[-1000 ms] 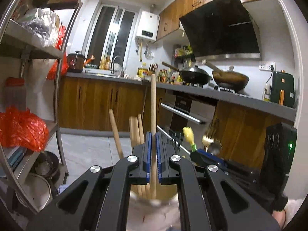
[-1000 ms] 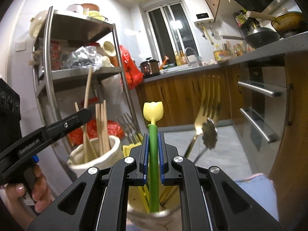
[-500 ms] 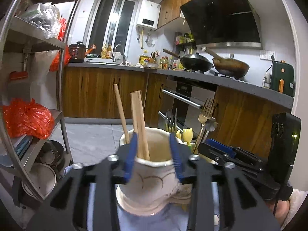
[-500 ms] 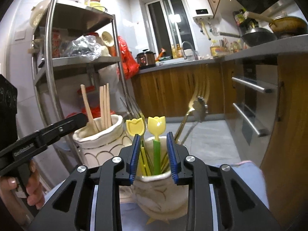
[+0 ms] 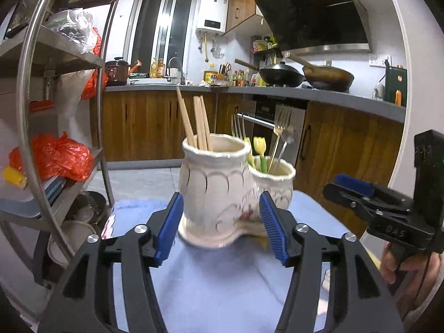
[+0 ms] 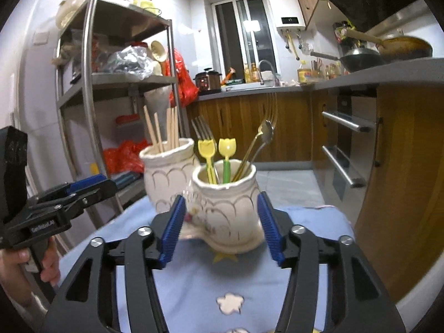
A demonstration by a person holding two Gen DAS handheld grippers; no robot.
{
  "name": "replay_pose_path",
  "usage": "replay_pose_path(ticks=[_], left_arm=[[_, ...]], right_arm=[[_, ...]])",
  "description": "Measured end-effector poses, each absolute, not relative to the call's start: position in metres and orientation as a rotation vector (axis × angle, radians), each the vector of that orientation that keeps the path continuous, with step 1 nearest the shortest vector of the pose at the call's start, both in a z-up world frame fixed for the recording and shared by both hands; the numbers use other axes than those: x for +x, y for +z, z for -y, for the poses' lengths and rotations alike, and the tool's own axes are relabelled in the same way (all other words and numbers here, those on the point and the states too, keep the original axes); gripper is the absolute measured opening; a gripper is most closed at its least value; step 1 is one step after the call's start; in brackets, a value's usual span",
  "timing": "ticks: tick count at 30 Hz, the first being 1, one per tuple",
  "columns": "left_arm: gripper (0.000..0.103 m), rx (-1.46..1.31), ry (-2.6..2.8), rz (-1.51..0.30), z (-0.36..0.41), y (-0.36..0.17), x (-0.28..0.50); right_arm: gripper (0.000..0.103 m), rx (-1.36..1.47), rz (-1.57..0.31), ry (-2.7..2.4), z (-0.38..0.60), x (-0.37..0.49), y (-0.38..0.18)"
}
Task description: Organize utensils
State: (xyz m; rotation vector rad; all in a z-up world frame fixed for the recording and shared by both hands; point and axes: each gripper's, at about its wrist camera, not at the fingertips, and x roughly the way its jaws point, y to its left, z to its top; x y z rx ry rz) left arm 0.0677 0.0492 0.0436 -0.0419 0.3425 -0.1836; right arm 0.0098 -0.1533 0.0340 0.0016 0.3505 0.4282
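Two cream ceramic jars stand side by side on a blue cloth (image 5: 222,285). The taller jar (image 5: 213,188) holds wooden chopsticks (image 5: 198,122). The shorter jar (image 6: 224,202) holds a yellow tulip fork (image 6: 206,147), a green-handled tulip spoon (image 6: 227,149) and metal forks (image 6: 266,127). My left gripper (image 5: 220,202) faces the chopstick jar, its jaws opening, pads clear of the jar's sides. My right gripper (image 6: 221,198) faces the fork jar (image 5: 274,180) the same way, jaws opening and holding nothing. Each gripper shows in the other's view: right gripper (image 5: 344,191), left gripper (image 6: 91,186).
A steel shelf rack (image 5: 69,111) with red bags and bowls stands left of the table. Wooden cabinets and an oven (image 6: 344,149) lie behind and to the right. A person's hand (image 5: 402,266) holds the right gripper's handle. The table edge is close behind the jars.
The left gripper let go of a chopstick and the right gripper let go of the green-handled spoon. Both opened and drew back, so the jars now appear whole in front of them.
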Motion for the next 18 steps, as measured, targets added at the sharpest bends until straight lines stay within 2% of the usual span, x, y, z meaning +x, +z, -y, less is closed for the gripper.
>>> replay_pose_path(ticks=[3, 5, 9, 13, 18], left_arm=[[0.068, -0.008, -0.158, -0.332, -0.048, 0.040, 0.059], [0.076, 0.002, -0.147, -0.326, -0.048, 0.038, 0.055], [0.091, 0.038, -0.124, -0.297, -0.046, 0.037, 0.049], [0.097, 0.043, -0.121, -0.290, -0.049, 0.033, 0.047], [0.097, 0.026, -0.120, -0.296, -0.054, 0.029, 0.048]], right_arm=[[0.070, -0.034, -0.357, 0.428, 0.152, 0.001, 0.028], [0.079, -0.048, -0.365, 0.425, 0.154, -0.003, 0.023], [0.092, -0.061, -0.352, 0.405, 0.159, -0.007, 0.020], [0.095, -0.044, -0.339, 0.398, 0.164, -0.008, 0.021], [0.097, -0.038, -0.323, 0.386, 0.168, -0.011, 0.021]])
